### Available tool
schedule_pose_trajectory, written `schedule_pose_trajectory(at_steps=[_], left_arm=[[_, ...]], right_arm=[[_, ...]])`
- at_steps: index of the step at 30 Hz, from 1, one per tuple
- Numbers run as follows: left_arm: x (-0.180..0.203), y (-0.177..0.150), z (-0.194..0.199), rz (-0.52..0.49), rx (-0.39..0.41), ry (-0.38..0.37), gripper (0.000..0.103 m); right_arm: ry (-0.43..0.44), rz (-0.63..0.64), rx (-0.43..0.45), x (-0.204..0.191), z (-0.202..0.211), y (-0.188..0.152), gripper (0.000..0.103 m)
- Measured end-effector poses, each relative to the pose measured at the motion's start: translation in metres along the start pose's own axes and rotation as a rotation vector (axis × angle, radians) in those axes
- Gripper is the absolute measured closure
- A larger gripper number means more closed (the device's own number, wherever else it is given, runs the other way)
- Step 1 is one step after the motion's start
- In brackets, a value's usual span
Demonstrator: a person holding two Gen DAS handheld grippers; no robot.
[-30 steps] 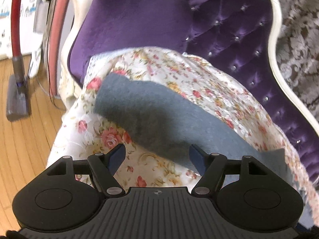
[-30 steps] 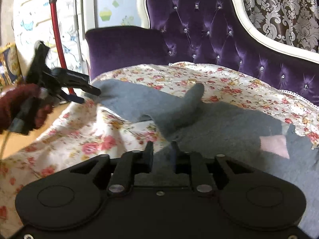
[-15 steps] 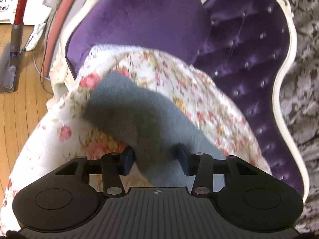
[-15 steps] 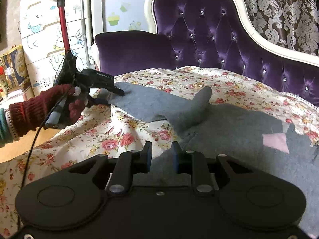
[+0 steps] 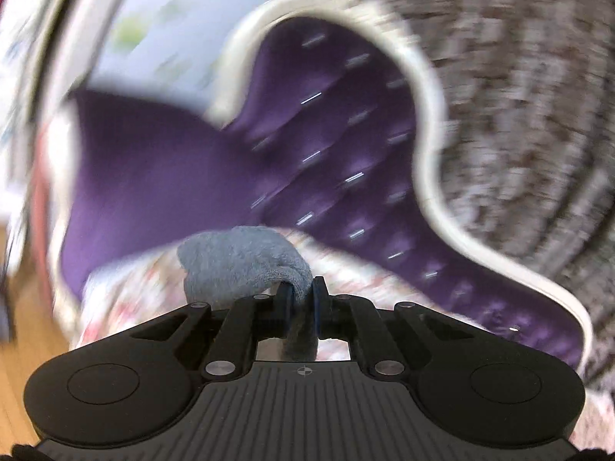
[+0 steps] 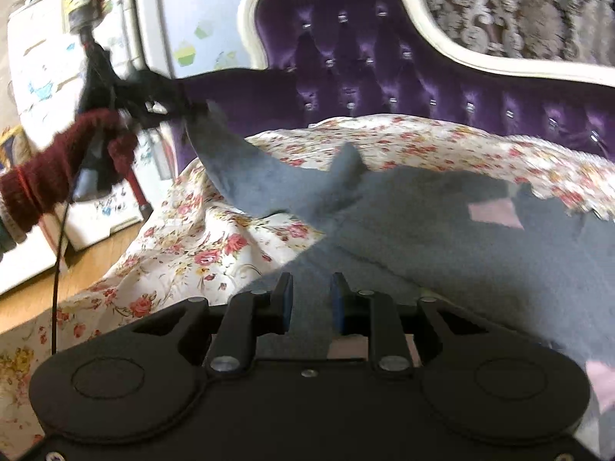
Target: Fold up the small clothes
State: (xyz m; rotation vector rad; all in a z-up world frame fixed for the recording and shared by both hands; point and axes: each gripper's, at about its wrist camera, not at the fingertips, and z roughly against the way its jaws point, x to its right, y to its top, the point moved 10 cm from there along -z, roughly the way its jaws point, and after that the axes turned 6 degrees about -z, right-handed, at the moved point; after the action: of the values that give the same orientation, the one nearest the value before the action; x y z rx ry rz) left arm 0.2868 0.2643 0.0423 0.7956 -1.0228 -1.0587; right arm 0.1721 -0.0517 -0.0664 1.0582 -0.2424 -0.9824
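A small grey fleece garment point(image 6: 442, 226) with a pink patch point(image 6: 496, 213) lies on a floral sheet point(image 6: 184, 242) over a purple sofa. My left gripper point(image 5: 301, 294) is shut on the garment's grey sleeve point(image 5: 246, 263) and holds its end lifted off the sheet. In the right wrist view the left gripper point(image 6: 180, 105) shows at the upper left, with the sleeve point(image 6: 246, 169) stretched up to it. My right gripper point(image 6: 310, 288) is shut on a fold of the grey garment near its lower edge.
The tufted purple sofa back point(image 6: 384, 53) with its white frame point(image 6: 453, 42) rises behind. A red-handled vacuum point(image 6: 82, 15) and white drawers point(image 6: 42, 57) stand at the left over a wooden floor point(image 6: 46, 292). The left wrist view is motion-blurred.
My left gripper closed on the sleeve end and lifted it up off the sheet, swinging upward. My right gripper stayed clamped on the garment.
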Motion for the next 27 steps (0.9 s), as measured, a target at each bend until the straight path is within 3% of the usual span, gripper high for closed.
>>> schedule_pose_trajectory(at_steps=[5,10,14,21,22,23,24,25,27], left_arm=[[0.105,0.047,0.024,-0.206,0.095,-0.133,0.094],[0.211,0.043,0.027,-0.340,0.094,-0.293,0.094],[0.290,-0.005,0.020,-0.399,0.017,-0.434,0.093],[0.394,-0.139,-0.003,-0.476,-0.213,-0.616,0.092],[0.402,-0.156,-0.005,-0.487,-0.249,-0.636,0.087],[0.409,-0.170,-0.006,-0.499,-0.289,-0.650,0.070],[0.415,-0.185,-0.006,-0.515,-0.330,-0.664,0.060],[0.418,-0.194,-0.007,-0.527,-0.351,-0.678,0.055],[0.418,-0.204,0.000,-0.552,-0.361,-0.696,0.054]], right_arm=[[-0.020,-0.074,0.033,0.014,0.024,-0.008,0.070],[-0.051,-0.147,0.064,0.031,0.049,-0.015,0.070],[-0.091,-0.200,0.082,0.046,0.066,-0.022,0.069],[-0.148,-0.288,0.088,0.071,0.085,-0.037,0.068],[-0.157,-0.296,0.086,0.074,0.086,-0.039,0.068],[-0.165,-0.304,0.083,0.076,0.087,-0.040,0.068],[-0.173,-0.312,0.080,0.079,0.087,-0.042,0.068],[-0.178,-0.319,0.079,0.081,0.088,-0.043,0.068],[-0.192,-0.329,0.077,0.085,0.089,-0.044,0.068]])
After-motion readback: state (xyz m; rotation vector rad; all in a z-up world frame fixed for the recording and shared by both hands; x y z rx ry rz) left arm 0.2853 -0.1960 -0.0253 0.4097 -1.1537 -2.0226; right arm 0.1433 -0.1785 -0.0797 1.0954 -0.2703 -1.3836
